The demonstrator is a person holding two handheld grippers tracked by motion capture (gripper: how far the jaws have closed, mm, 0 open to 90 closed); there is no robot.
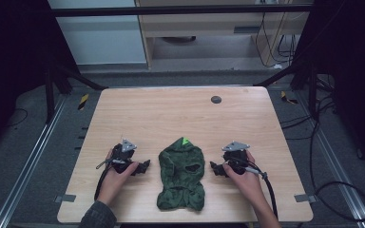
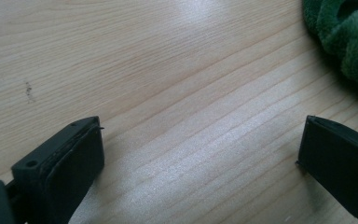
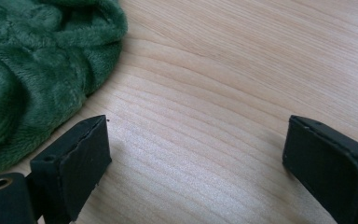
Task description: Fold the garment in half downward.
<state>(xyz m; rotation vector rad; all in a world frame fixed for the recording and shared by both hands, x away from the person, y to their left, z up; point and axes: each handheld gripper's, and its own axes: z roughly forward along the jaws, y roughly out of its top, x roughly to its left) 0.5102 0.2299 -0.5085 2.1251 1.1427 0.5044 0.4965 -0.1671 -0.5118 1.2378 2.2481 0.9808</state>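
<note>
A dark green fleece garment (image 1: 181, 175) lies flat near the front middle of the wooden table (image 1: 171, 114), with a bright green tag at its far end. My left gripper (image 1: 143, 166) rests on the table just left of it, open, jaws wide with bare wood between them (image 2: 200, 154). A corner of the green garment (image 2: 349, 42) appears at the top right of the left gripper view. My right gripper (image 1: 215, 167) rests just right of the garment, also open (image 3: 196, 154). In the right gripper view the green garment (image 3: 37, 65) lies beside the left jaw.
A small dark round cap (image 1: 216, 99) sits near the table's far edge. Grey tape tabs (image 1: 65, 198) mark the front corners. Black frame legs and cables (image 1: 313, 123) stand on the floor around the table.
</note>
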